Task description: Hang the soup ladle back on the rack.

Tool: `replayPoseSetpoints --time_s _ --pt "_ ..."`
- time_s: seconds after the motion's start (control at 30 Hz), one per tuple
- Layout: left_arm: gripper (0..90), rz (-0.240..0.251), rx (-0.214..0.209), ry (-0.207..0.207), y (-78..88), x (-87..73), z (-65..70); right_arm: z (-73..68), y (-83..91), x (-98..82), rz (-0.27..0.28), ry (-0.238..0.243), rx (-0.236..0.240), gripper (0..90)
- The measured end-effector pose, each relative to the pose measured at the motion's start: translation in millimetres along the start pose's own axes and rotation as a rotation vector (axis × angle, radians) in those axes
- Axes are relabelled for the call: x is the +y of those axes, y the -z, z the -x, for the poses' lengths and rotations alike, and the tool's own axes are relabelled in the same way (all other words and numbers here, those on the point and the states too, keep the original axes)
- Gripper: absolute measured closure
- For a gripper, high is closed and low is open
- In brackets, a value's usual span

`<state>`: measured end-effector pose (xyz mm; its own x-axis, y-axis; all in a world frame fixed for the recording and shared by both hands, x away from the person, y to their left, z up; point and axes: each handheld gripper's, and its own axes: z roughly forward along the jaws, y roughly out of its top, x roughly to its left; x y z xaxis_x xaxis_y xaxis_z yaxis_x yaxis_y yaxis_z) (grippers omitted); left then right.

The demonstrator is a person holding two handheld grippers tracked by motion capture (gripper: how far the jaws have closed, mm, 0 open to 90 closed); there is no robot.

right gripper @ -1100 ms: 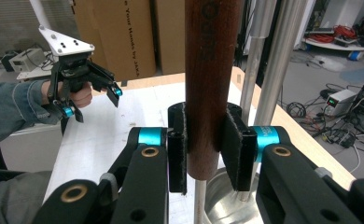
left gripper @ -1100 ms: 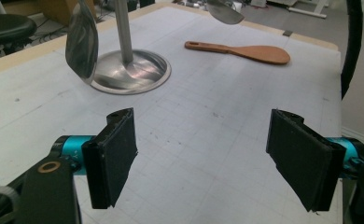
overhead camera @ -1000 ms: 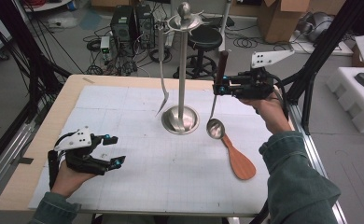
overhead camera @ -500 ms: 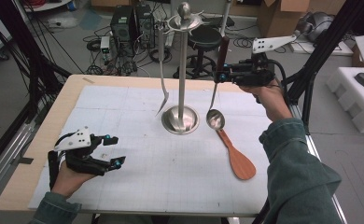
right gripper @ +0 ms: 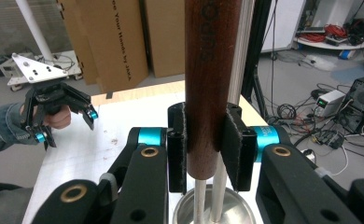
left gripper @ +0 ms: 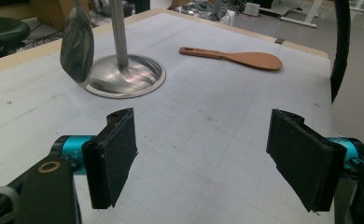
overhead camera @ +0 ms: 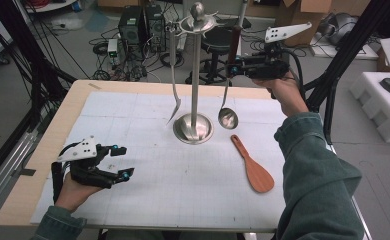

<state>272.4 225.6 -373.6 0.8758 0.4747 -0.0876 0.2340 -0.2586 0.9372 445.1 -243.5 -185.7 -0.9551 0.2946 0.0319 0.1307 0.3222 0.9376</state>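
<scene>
Beside the stand (overhead camera: 195,80), right gripper (overhead camera: 235,68) clamped on the ladle (overhead camera: 227,116) by its wooden handle, bowl hanging just right of the base, left gripper (overhead camera: 122,162) jaws apart, empty, resting well left of the stand, wooden spatula (overhead camera: 253,166) lying right of the base.

A: Obstacles noted at mat centre: the stand (overhead camera: 195,127), its pole upright on a wide round base, with a hanging spatula (overhead camera: 173,107) left of the pole and the ladle (overhead camera: 228,118) right of it, held up by the right gripper (overhead camera: 231,69).

B: Free room?

A: Open mat is seen between the left gripper (overhead camera: 122,162) (jaws apart, nothing between) and the base. The wooden rice paddle (overhead camera: 253,167) lies flat, right of centre; bare mat is left between it and the near table edge (overhead camera: 133,225).
</scene>
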Motion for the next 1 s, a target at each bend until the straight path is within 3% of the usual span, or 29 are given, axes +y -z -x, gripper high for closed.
replayPoseSetpoints --time_s 0.3,0.43,1.0 --pt "24.6 -0.004 -0.003 -0.001 -0.4 -0.2 0.8 8.9 -3.2 10.7 -0.003 0.008 -0.007 74.1" --pt "24.5 -0.005 -0.001 -0.001 -0.2 -0.3 0.4 12.9 -5.1 15.0 -0.016 -0.009 -0.015 74.1" --pt "24.6 0.000 0.000 0.002 2.0 -1.7 -2.6 26.1 -14.6 20.0 -0.039 -0.026 -0.020 74.1"
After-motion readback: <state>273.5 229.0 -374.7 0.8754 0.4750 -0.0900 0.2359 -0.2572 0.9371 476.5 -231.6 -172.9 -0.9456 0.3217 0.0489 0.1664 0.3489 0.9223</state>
